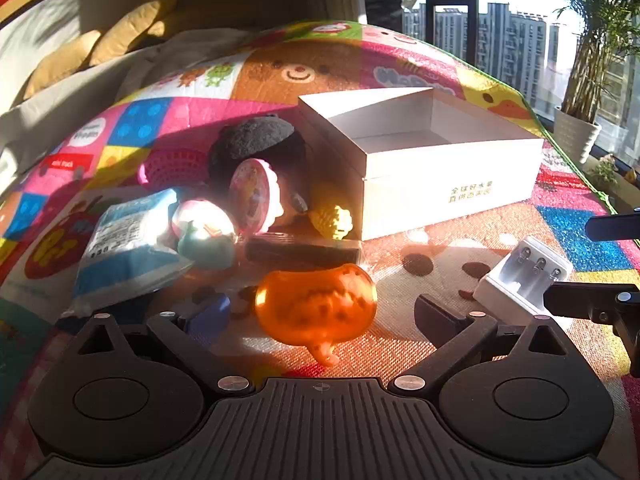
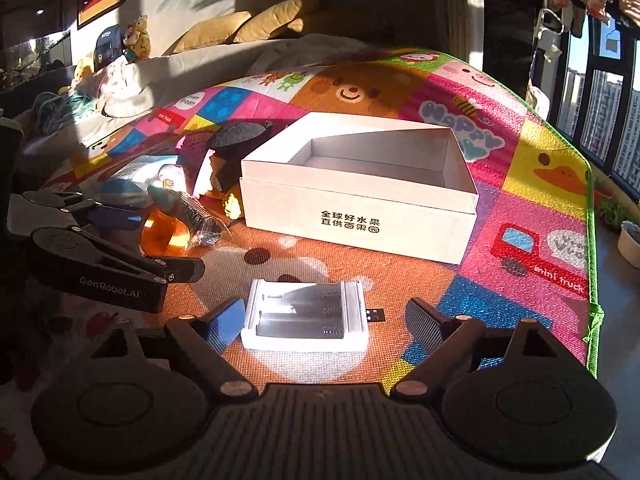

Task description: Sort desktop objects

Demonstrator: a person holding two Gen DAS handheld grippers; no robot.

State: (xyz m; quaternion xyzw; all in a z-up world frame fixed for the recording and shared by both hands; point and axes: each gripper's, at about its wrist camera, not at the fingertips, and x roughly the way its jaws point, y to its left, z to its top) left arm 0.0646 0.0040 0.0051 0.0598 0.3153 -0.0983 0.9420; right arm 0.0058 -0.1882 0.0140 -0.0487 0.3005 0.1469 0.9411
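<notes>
An orange translucent pumpkin toy (image 1: 316,304) lies on the colourful play mat between the open fingers of my left gripper (image 1: 320,312); it also shows in the right wrist view (image 2: 164,234). A white battery charger (image 2: 305,315) lies between the open fingers of my right gripper (image 2: 324,316), with its left finger close beside it; it also shows in the left wrist view (image 1: 524,272). An open, empty white box (image 2: 360,184) stands behind on the mat; it also shows in the left wrist view (image 1: 420,160).
A pile of objects lies left of the box: a blue-white tissue pack (image 1: 128,240), a pink round toy (image 1: 254,196), a black plush (image 1: 256,140), a yellow toy (image 1: 334,216), a dark bar (image 1: 304,250), a pink basket (image 1: 172,168). The mat's green edge (image 2: 592,240) runs at the right.
</notes>
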